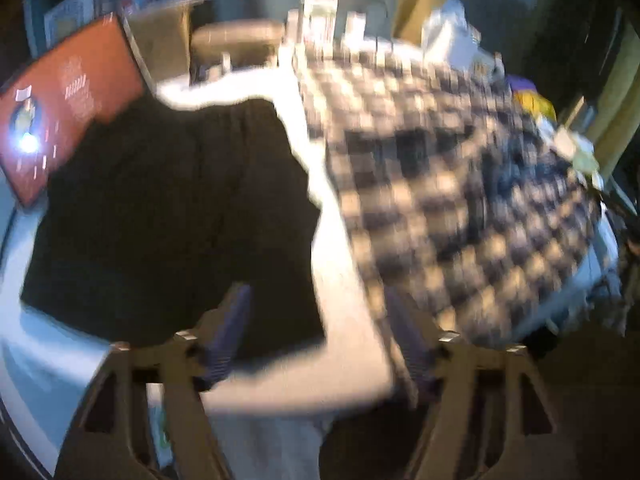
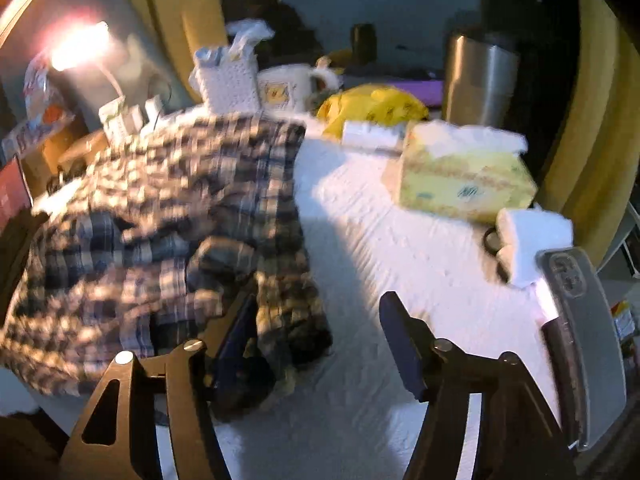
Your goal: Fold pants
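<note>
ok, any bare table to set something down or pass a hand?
Two patches: the white strip between the black garment and the plaid pants, and the stretch between the plaid and the tissue box. The far edge is crowded.

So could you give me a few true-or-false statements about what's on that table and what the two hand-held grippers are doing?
1. Both hand-held grippers are open and hold nothing. True: the left hand-held gripper and the right hand-held gripper have their fingers spread with no cloth between them.
2. The black garment lies flat beside the plaid pants. True.
3. The plaid pants are neatly folded. False: they lie bunched and rumpled on the white table cover.
4. The yellow tissue box sits on top of the plaid pants. False: it stands apart from them on the white cover.
5. The steel canister lies on its side. False: it stands upright at the far edge.
</note>
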`<state>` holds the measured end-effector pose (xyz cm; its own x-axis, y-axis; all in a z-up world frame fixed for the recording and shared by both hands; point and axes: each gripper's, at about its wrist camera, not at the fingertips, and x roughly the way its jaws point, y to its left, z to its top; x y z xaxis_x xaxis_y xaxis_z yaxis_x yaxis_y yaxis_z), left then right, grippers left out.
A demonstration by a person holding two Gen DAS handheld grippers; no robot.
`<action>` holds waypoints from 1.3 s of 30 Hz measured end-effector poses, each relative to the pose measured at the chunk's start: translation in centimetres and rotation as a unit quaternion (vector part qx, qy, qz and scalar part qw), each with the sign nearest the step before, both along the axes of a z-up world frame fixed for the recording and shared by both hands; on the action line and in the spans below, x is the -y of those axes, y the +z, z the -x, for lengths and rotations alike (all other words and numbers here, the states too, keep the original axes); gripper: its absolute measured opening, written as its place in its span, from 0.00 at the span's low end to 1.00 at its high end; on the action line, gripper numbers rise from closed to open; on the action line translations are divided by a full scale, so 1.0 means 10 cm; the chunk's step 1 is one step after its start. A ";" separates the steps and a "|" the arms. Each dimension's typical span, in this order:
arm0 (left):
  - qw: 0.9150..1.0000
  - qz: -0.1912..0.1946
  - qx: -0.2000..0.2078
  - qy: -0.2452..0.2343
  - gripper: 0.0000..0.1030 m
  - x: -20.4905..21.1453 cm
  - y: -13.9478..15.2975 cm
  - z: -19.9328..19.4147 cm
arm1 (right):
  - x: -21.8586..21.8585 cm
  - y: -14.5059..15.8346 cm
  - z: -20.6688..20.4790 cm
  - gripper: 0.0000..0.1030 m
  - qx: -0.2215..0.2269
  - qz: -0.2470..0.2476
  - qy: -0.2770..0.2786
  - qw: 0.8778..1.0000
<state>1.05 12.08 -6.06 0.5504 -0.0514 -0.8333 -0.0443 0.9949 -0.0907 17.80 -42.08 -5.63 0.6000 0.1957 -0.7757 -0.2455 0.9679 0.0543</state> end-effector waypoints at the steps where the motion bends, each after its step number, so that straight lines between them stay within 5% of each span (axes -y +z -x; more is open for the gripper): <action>1: 1.000 0.000 0.013 -0.003 0.71 0.02 0.02 -0.11 | 0.01 0.05 0.00 0.64 0.008 -0.003 -0.001 1.000; 13: 0.995 -0.049 0.041 -0.074 0.71 0.43 -0.18 -1.44 | -0.13 0.19 -0.35 0.64 0.021 -0.001 0.017 1.000; 19: 0.989 -0.068 0.037 -0.126 0.71 0.58 -0.29 -1.57 | -0.17 0.12 -0.68 0.64 0.003 -0.001 0.032 0.999; 28: 0.992 -0.055 0.031 -0.107 0.70 0.56 -0.51 -1.56 | -0.30 -0.04 -1.26 0.64 -0.031 -0.049 0.062 0.996; 30: 0.992 -0.054 0.040 -0.104 0.64 0.56 -0.52 -1.52 | -0.37 -0.07 -1.36 0.64 -0.034 -0.048 0.067 0.996; 34: 0.993 -0.044 0.053 -0.095 0.18 0.54 -0.50 -1.48 | -0.52 0.01 -1.55 0.64 -0.021 -0.038 0.085 0.995; 39: 0.995 -0.032 0.051 -0.077 0.12 0.41 -0.49 -1.49 | -0.60 0.06 -1.97 0.61 -0.026 -0.047 0.090 0.994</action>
